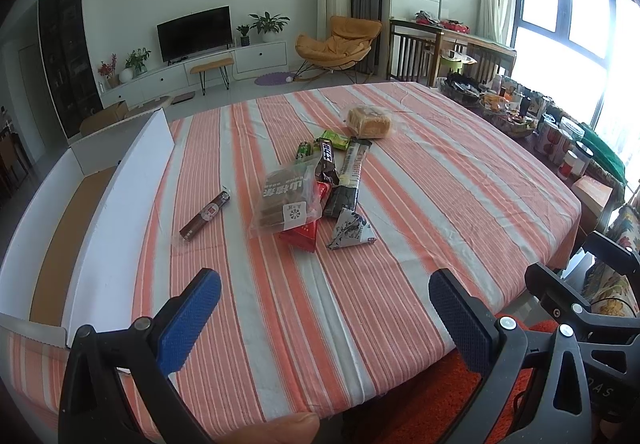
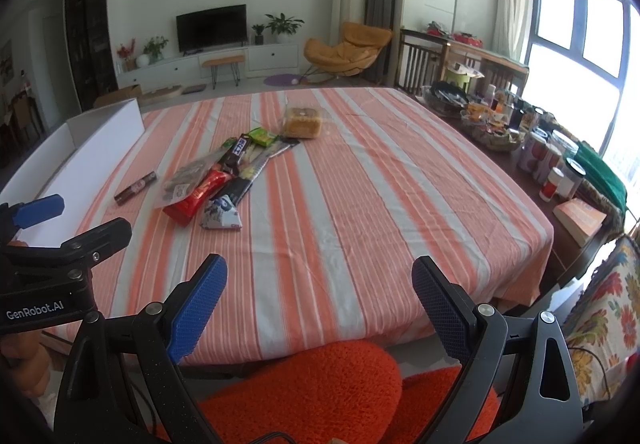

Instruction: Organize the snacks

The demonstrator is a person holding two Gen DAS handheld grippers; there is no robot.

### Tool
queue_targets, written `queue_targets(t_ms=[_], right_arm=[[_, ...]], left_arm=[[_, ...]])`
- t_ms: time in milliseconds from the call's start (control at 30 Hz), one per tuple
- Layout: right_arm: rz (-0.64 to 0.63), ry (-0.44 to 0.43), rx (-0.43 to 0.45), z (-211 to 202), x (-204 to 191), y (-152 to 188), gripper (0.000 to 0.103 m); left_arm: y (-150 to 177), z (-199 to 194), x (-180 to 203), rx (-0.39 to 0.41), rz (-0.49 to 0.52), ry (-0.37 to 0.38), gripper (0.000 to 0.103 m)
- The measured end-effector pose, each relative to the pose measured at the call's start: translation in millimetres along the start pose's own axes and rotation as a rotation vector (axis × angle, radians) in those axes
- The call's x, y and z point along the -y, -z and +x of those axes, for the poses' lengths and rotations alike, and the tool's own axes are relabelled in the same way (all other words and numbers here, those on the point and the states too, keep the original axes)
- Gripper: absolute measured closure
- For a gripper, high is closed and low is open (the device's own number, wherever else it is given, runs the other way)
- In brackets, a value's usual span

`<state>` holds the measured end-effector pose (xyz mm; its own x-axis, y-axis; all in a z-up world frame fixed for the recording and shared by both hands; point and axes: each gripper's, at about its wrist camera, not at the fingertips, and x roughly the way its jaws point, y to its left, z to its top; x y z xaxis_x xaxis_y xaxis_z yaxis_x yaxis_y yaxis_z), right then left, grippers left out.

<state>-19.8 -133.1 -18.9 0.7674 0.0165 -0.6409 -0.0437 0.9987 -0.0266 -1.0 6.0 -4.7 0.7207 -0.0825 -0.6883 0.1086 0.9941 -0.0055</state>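
Observation:
A pile of packaged snacks [image 1: 310,188] [image 2: 216,176] lies mid-table on the striped cloth: a clear bag of brown biscuits [image 1: 286,200], a red packet [image 1: 300,234], a white triangular packet [image 1: 351,230] [image 2: 220,214], dark bars and green packets. A brown stick-shaped snack [image 1: 206,214] [image 2: 136,188] lies apart on the left. A wrapped cake [image 1: 369,121] [image 2: 302,123] sits farther back. A white cardboard box [image 1: 100,184] [image 2: 86,152] stands open at the table's left edge. My left gripper [image 1: 324,308] is open and empty, short of the pile. My right gripper [image 2: 320,294] is open and empty near the front edge.
Jars, cans and baskets of goods [image 2: 532,148] crowd a side table on the right, with a book [image 2: 580,220] in front. An orange fuzzy cushion [image 2: 320,384] lies below the table's front edge. Wide bare cloth [image 2: 380,184] spreads right of the pile.

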Motion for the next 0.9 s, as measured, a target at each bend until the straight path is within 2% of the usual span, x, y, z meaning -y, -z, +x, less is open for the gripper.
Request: queue_targets(t_ms=[900], right_arm=[[0.011,0.003,0.023,-1.3,4.0,0.1,0.007]], left_arm=[[0.3,0.1,0.1,0.000,0.001,0.000,0.000]])
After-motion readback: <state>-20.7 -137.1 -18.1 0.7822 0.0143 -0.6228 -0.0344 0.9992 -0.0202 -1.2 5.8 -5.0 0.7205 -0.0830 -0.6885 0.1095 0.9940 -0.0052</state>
